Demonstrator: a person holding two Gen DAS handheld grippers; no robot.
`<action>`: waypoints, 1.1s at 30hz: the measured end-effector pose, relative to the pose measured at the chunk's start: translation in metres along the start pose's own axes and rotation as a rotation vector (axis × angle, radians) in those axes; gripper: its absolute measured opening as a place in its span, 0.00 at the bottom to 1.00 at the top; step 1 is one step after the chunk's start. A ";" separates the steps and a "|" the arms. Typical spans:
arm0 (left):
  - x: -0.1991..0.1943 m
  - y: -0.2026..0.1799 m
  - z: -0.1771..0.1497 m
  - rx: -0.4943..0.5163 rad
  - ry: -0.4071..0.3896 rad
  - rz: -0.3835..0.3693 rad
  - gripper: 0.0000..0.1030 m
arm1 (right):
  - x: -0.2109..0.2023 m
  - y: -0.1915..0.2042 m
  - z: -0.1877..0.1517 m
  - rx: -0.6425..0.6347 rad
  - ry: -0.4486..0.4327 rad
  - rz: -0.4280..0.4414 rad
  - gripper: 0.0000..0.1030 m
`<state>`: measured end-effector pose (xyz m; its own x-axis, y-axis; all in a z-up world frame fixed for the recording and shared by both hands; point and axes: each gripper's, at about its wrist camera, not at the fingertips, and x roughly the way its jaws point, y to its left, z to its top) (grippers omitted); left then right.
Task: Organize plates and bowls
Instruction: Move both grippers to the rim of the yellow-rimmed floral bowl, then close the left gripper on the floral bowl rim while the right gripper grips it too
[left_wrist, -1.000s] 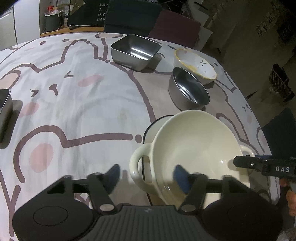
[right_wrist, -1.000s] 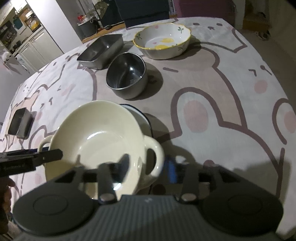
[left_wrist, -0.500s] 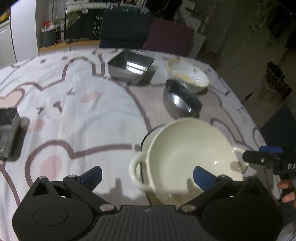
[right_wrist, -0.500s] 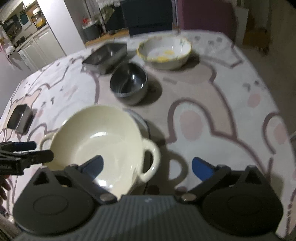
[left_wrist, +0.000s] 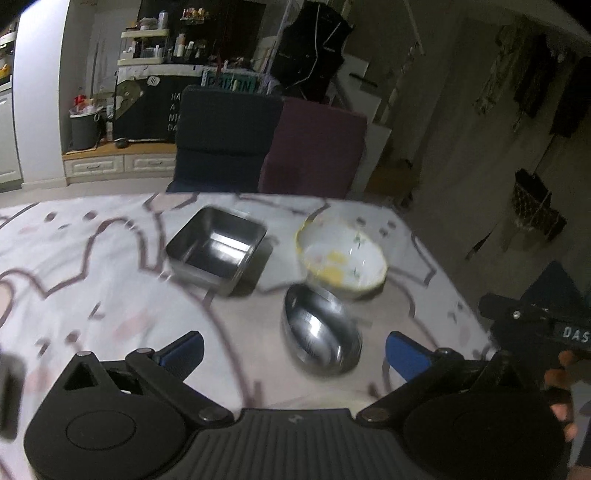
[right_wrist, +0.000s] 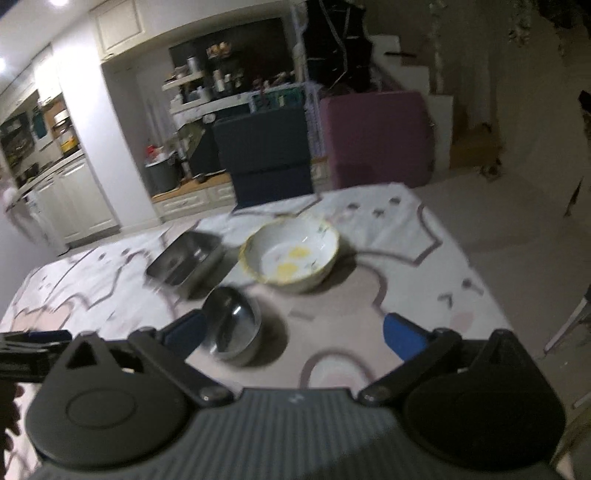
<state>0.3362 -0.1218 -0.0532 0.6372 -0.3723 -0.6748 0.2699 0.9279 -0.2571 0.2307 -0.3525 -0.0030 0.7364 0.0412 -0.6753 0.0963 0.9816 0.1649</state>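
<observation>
A round steel bowl (left_wrist: 320, 339) stands on the table just ahead of my left gripper (left_wrist: 293, 349), which is open and empty. Behind it are a square steel dish (left_wrist: 216, 249) and a white flowered bowl with a yellow rim (left_wrist: 341, 257). My right gripper (right_wrist: 293, 334) is open and empty; the round steel bowl (right_wrist: 232, 328) lies near its left finger, with the square dish (right_wrist: 184, 261) and flowered bowl (right_wrist: 290, 258) beyond. The cream two-handled bowl is out of both views.
The table wears a white cloth with pink cartoon outlines (left_wrist: 92, 295). A dark blue chair (left_wrist: 225, 142) and a purple chair (left_wrist: 314, 147) stand at the far edge. The other gripper shows at the right edge of the left wrist view (left_wrist: 535, 325).
Both grippers have opened, let go of the cream bowl's handles and risen and tilted up. The cream bowl has dropped out of both views.
</observation>
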 end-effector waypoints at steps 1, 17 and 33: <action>0.008 -0.002 0.007 -0.003 -0.008 -0.006 1.00 | 0.006 -0.003 0.007 0.008 -0.013 -0.019 1.00; 0.157 0.001 0.067 -0.051 0.083 -0.049 0.71 | 0.144 -0.045 0.055 0.121 0.024 -0.071 1.00; 0.234 0.008 0.069 -0.041 0.172 -0.095 0.17 | 0.230 -0.054 0.064 0.222 0.149 0.021 0.41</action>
<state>0.5370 -0.2022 -0.1654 0.4767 -0.4525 -0.7537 0.2905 0.8902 -0.3508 0.4381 -0.4078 -0.1210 0.6346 0.1046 -0.7657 0.2382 0.9161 0.3225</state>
